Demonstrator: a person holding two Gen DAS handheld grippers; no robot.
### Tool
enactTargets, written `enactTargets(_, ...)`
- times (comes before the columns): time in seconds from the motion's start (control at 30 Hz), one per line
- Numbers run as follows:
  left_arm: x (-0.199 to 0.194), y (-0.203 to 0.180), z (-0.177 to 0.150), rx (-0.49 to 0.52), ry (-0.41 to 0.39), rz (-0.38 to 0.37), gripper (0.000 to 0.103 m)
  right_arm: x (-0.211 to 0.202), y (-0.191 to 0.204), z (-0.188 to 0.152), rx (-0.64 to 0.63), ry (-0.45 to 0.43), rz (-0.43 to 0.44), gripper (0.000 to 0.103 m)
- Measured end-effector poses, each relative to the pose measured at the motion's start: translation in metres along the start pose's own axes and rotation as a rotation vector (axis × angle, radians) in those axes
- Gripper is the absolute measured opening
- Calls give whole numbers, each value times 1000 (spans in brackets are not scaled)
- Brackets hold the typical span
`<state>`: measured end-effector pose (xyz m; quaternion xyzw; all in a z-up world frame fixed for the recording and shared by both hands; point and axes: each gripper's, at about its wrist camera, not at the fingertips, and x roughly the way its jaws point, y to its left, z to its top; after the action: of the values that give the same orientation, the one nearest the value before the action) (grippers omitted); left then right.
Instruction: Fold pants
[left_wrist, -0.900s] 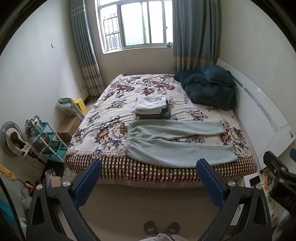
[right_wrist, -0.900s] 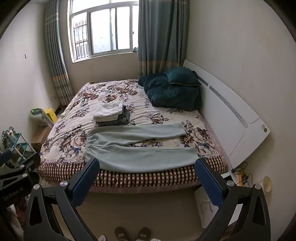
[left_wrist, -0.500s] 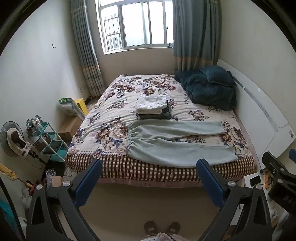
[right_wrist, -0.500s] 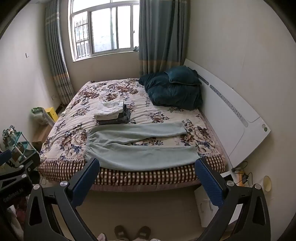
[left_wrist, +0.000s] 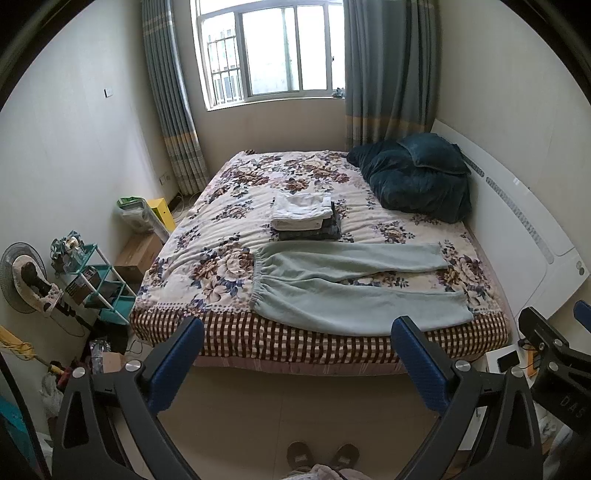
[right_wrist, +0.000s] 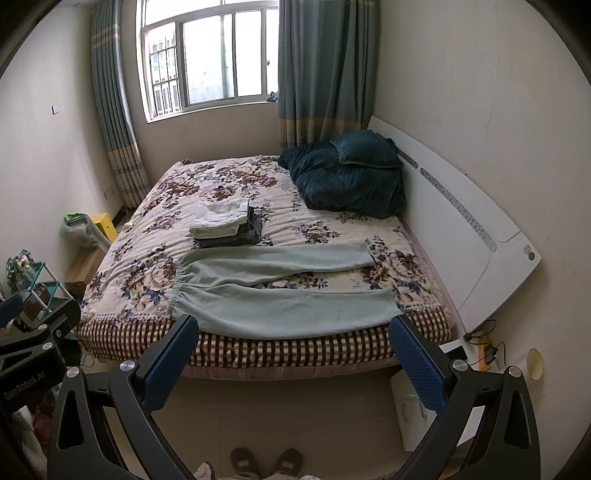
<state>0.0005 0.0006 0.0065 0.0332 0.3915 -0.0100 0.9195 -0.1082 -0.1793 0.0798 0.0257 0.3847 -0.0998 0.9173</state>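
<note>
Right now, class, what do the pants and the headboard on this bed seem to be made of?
Pants: probably soft fleece or knit; pale green, matte, slightly fuzzy, gathered elastic waist, lying limp in soft creases.
Headboard: likely painted or laminated board; white, smooth, faintly glossy, rigid curved edge.

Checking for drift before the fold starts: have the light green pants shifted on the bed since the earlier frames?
No. The pants lie spread along the bed's checked edge, waistband beside the same flower, just below the folded stack.

pants (left_wrist: 351, 291) spread across the bed's (left_wrist: 229, 332) near edge at frame centre, folded clothes stack (left_wrist: 306, 218) just behind them, bedding heap (left_wrist: 417, 181) upper right, shelf rack (left_wrist: 96, 280) lower left
</note>
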Motion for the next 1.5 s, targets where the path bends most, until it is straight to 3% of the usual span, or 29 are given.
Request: enactTargets(1.5, 1, -2, 7, -15, -7, -13, 103, 4, -4, 6, 3, -8, 2, 103)
